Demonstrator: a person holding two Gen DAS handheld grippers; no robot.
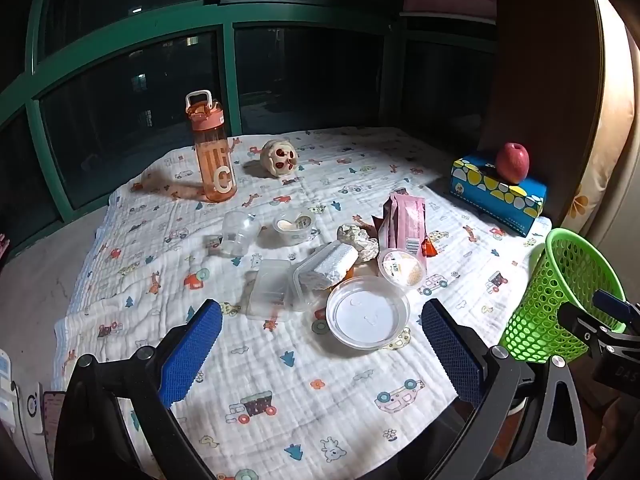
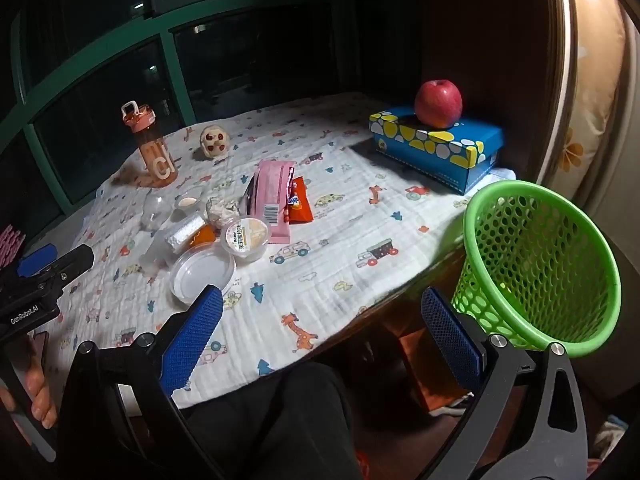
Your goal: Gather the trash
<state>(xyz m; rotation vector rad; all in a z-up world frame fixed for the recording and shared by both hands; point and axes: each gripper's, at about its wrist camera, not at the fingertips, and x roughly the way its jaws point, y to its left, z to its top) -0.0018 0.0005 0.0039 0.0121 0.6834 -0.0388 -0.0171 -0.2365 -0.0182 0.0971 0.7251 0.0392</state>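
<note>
Trash lies grouped mid-table: a round clear lid (image 1: 368, 312) (image 2: 202, 272), a sealed pudding cup (image 1: 402, 268) (image 2: 246, 238), a pink wrapper (image 1: 404, 222) (image 2: 272, 200), crumpled paper (image 1: 358, 240), clear plastic boxes (image 1: 270, 288) with a white foam piece (image 1: 334, 264), and small clear cups (image 1: 240, 232). A green mesh basket (image 1: 560, 300) (image 2: 540, 264) stands tilted at the table's right edge. My left gripper (image 1: 320, 348) hovers open just short of the round lid, nothing between its pads. My right gripper (image 2: 322, 336) is open over the table's near edge, left of the basket.
An orange water bottle (image 1: 212, 152) and a round bun-like toy (image 1: 280, 158) stand at the back. A red apple (image 2: 438, 104) rests on a blue tissue box (image 2: 436, 148) at the right. Dark windows lie behind. A person's legs (image 2: 272, 420) are below the table edge.
</note>
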